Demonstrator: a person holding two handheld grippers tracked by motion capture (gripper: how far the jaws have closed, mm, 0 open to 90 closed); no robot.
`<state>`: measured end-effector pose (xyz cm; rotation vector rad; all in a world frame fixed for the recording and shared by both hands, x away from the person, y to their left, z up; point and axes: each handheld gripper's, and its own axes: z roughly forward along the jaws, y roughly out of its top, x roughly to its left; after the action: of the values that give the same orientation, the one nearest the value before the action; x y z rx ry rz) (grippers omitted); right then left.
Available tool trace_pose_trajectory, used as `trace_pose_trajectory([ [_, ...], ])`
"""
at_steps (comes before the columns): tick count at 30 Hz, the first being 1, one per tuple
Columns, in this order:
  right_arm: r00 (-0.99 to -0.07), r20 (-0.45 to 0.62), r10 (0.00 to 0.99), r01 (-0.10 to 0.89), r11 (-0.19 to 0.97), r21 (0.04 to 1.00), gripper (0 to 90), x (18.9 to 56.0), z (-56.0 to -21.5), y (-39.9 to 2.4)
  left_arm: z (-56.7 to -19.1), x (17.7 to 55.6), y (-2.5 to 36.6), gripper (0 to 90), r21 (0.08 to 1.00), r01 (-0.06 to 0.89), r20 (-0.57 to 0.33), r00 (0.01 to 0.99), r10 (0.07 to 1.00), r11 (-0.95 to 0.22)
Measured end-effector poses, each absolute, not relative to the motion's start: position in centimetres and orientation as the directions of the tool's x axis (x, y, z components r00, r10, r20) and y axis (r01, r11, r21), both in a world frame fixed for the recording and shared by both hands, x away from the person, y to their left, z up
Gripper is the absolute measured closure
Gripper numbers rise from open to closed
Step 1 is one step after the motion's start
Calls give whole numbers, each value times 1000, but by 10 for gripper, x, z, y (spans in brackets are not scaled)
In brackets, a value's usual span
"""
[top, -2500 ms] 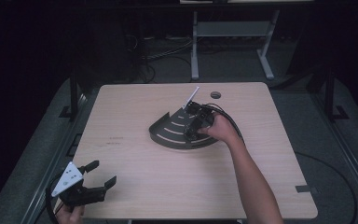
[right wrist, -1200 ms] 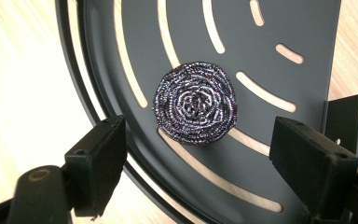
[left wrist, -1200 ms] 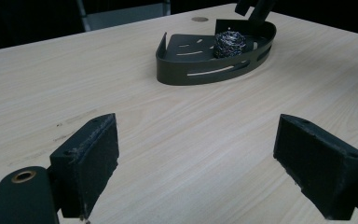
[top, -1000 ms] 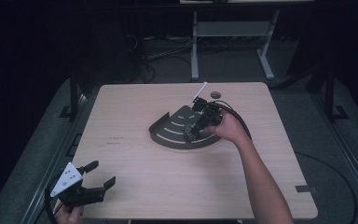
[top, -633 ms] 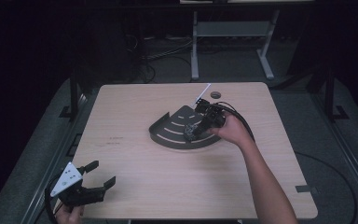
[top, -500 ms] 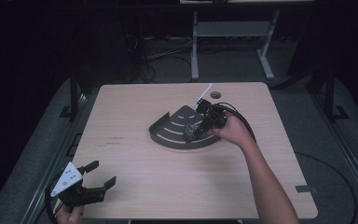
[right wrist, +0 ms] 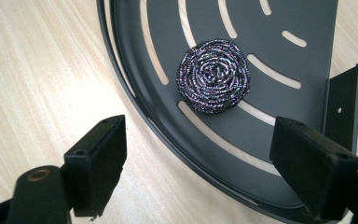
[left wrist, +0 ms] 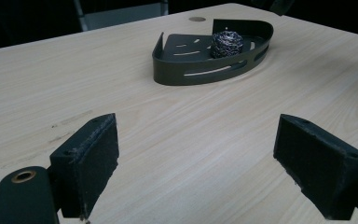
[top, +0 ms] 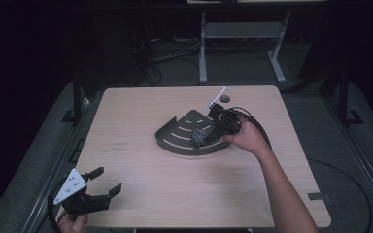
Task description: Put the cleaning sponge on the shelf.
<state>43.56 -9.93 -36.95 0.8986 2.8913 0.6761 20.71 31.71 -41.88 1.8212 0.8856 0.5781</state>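
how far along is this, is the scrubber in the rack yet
Done: the steel wool scrubber sits on the floor of the dark corner rack, free of any grip. In hand: the right gripper hangs open just above the rack's curved rim with nothing between its pads. The left gripper rests open at the table's near corner. Left, as far as I can judge: only pulling the right gripper clear.

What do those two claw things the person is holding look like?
Both are black. The left claw has two stubby jaws with flat, rough dark pads, and a pale three-cornered plate with tiny dots on top. The right claw looks the same, its plate seen edge-on, and black cables loop behind it. The forearm wears no sleeve.
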Motion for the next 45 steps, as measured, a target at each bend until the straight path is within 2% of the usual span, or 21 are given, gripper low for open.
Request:
trace_pose_trajectory([
  [45, -810, 104, 577, 561, 710, 426, 180, 397, -381, -146, -419, 208, 316, 133, 916, 312, 2, 622, 783, -251],
])
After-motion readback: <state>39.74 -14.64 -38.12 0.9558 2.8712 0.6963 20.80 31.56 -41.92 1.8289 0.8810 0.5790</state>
